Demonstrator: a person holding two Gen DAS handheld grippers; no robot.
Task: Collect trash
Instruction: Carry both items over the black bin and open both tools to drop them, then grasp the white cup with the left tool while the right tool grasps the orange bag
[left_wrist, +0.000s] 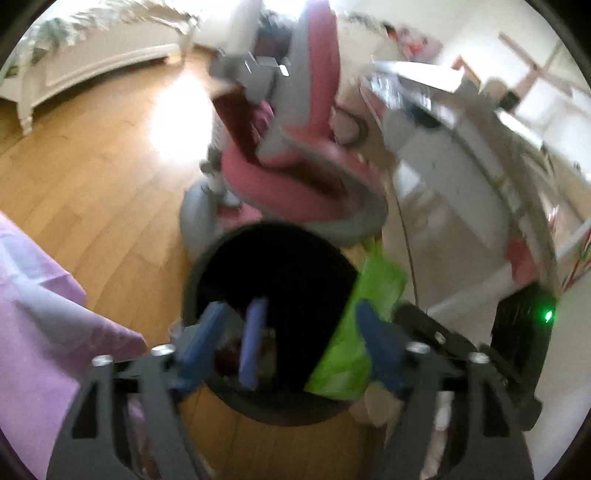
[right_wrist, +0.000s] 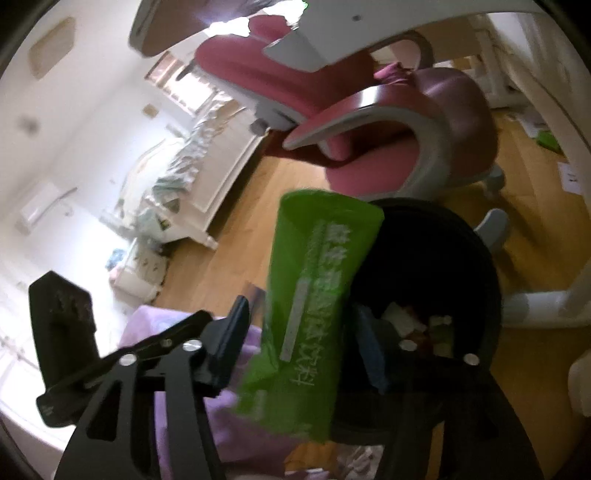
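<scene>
A black round bin (left_wrist: 273, 273) stands on the wooden floor, right under both grippers. My left gripper (left_wrist: 293, 338) is open over its mouth, blue fingers wide apart. Between them hangs a loose bluish-purple strip (left_wrist: 253, 343) touching neither pad; what it is I cannot tell. A green drink packet (right_wrist: 314, 302) with white print sits between the fingers of my right gripper (right_wrist: 303, 339), at the bin's (right_wrist: 443, 258) near rim. There is a gap on each side, so the pads do not press it. The green packet (left_wrist: 354, 332) also shows in the left wrist view. Several scraps (right_wrist: 424, 325) lie inside the bin.
A pink and grey swivel chair (left_wrist: 295, 173) stands just behind the bin, beside a white desk (left_wrist: 443, 122). A purple cloth (left_wrist: 44, 314) lies on the left. A white bed (right_wrist: 192, 166) stands across the wooden floor (left_wrist: 92, 184). Papers (right_wrist: 569, 177) lie on the floor.
</scene>
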